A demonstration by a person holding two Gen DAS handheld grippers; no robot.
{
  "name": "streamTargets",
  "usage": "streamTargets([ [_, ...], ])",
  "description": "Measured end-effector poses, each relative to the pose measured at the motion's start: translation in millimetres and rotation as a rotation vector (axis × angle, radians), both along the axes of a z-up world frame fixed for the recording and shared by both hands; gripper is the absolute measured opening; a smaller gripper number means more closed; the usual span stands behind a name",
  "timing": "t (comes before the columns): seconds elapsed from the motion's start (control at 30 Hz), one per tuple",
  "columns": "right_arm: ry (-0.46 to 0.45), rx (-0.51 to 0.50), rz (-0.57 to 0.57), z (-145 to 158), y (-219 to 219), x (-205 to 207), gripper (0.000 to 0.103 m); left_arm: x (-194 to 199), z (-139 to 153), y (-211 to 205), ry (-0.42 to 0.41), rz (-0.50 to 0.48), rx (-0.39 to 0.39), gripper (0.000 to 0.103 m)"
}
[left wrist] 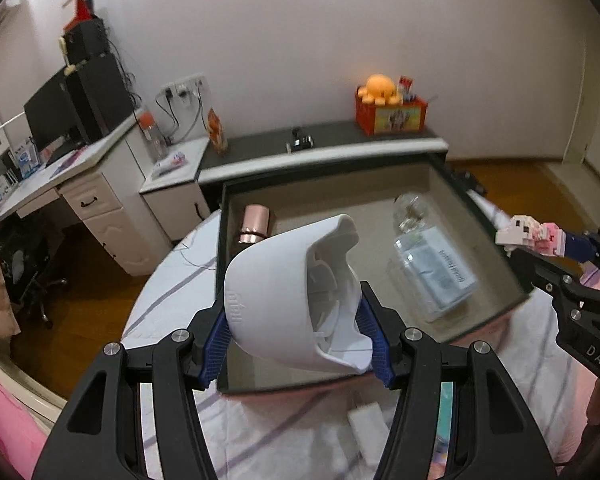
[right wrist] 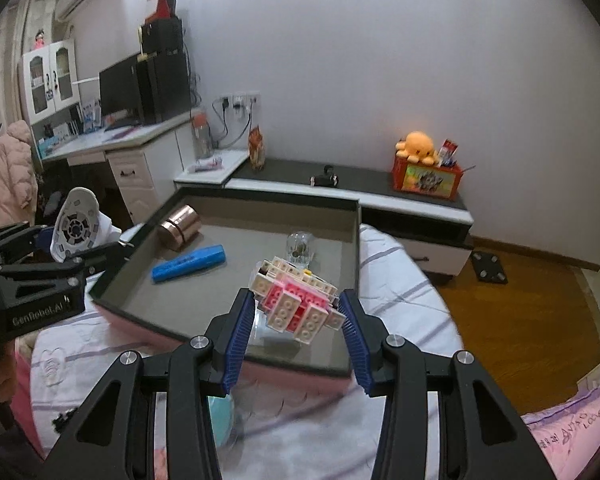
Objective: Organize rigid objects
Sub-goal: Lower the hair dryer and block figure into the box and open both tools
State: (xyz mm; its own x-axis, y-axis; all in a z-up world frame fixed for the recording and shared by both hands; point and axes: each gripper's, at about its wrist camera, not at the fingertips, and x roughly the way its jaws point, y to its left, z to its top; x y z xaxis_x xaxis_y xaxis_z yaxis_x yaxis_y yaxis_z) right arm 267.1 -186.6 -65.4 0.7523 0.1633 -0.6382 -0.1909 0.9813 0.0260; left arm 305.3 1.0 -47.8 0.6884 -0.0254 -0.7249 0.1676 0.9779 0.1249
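A: While the left wrist view is up, log it. Left gripper (left wrist: 298, 340)?
B: Clamped on a white shell (left wrist: 292, 300), centre frame, held above the near edge of the tray (left wrist: 479, 220). Inside the tray: copper can (left wrist: 255, 224) upper left, clear bottle (left wrist: 431, 260) right of centre. Right gripper (left wrist: 539, 240) at right edge.
A: Right wrist view?
B: Right gripper (right wrist: 298, 312) pinching a pink and cream brick toy (right wrist: 296, 300), centre frame, over the tray's (right wrist: 148, 216) near right part. Blue case (right wrist: 188, 268) lies left of centre, copper can (right wrist: 180, 226) behind it. Left gripper (right wrist: 80, 256) with the shell (right wrist: 76, 224) at left edge.
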Motion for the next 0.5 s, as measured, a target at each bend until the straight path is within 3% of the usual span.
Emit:
streamTargets([
  [0.07,0.035,0.006,0.005,-13.0,-0.5,16.7,0.045,11.7,-8.0,-1.2,0.029,-0.010,-0.010,0.060],
  [0.13,0.061,0.003,0.012,-21.5,0.2,29.0,0.046,20.9,-14.6,-2.1,0.059,-0.021,-0.016,0.078],
  [0.17,0.072,0.004,0.010,-24.1,0.4,32.2,0.050,24.5,-18.0,-2.5,0.069,-0.014,-0.003,0.095],
  [0.2,0.087,0.003,0.004,-27.4,0.2,36.2,0.057,25.6,-19.5,-2.2,0.063,-0.007,0.006,0.103],
  [0.23,0.094,-0.004,-0.006,-30.2,-0.1,39.1,0.079,26.4,-21.1,-1.2,0.054,-0.002,0.011,0.103],
  [0.27,0.086,-0.015,-0.024,-32.6,-0.9,40.5,0.087,28.0,-23.7,-0.5,0.061,0.001,0.015,0.103],
  [0.5,0.119,0.004,-0.039,-41.7,-7.0,50.1,0.087,35.8,-40.9,5.7,0.124,0.027,0.015,0.103],
])
